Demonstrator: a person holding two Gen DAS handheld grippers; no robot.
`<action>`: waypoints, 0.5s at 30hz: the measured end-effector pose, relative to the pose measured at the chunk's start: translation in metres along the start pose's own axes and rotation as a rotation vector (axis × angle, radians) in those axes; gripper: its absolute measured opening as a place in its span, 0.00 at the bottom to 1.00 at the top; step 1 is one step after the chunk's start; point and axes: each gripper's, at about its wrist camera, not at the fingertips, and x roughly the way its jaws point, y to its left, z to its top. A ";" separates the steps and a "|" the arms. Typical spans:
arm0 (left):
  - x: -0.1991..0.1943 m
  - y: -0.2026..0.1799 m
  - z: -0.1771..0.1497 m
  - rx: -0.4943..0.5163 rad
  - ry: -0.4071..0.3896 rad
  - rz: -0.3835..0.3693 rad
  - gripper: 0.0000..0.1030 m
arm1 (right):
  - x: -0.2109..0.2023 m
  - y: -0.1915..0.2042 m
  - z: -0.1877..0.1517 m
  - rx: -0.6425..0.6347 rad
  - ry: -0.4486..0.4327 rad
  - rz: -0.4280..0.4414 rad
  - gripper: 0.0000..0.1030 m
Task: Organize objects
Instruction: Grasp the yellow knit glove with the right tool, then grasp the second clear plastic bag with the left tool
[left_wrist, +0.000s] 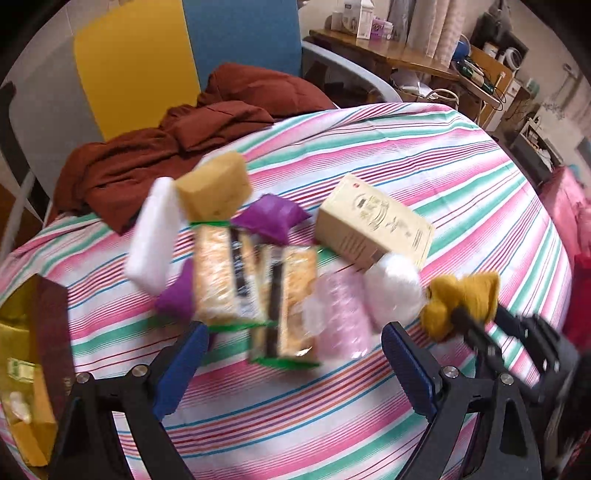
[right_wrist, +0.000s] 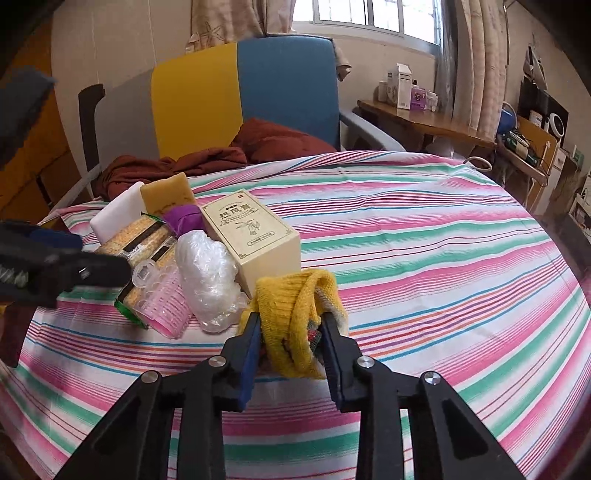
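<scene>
Left wrist view: left gripper (left_wrist: 291, 354) hung over striped tablecloth (left_wrist: 424, 155), jaws spread wide, empty; clutter pile between and beyond fingertips; open brown box (left_wrist: 40, 339) at table's left edge; bare cloth nearer camera.

Right wrist view: right gripper (right_wrist: 290, 328) tilted down, clamped on yellow knit cloth (right_wrist: 291, 317), beside cream carton (right_wrist: 251, 236); wide bare cloth rightward to table edge.

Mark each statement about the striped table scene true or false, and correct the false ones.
1. The right claw is shut on the yellow knitted cloth. True.
2. The left claw grips a corn packet. False: it is open, holding nothing.
3. The cream box is next to the clear plastic wrap. True.
4. The pink roller sits on the chair. False: it lies on the tablecloth.
</scene>
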 end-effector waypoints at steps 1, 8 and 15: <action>0.003 -0.004 0.004 0.002 0.007 0.004 0.93 | -0.002 -0.003 -0.002 0.006 -0.001 -0.003 0.30; 0.019 -0.031 0.018 0.081 0.012 0.083 0.91 | -0.021 -0.019 -0.010 0.049 -0.029 -0.006 0.30; 0.024 -0.053 0.025 0.127 0.013 0.076 0.91 | -0.029 -0.024 -0.014 0.068 -0.049 0.004 0.30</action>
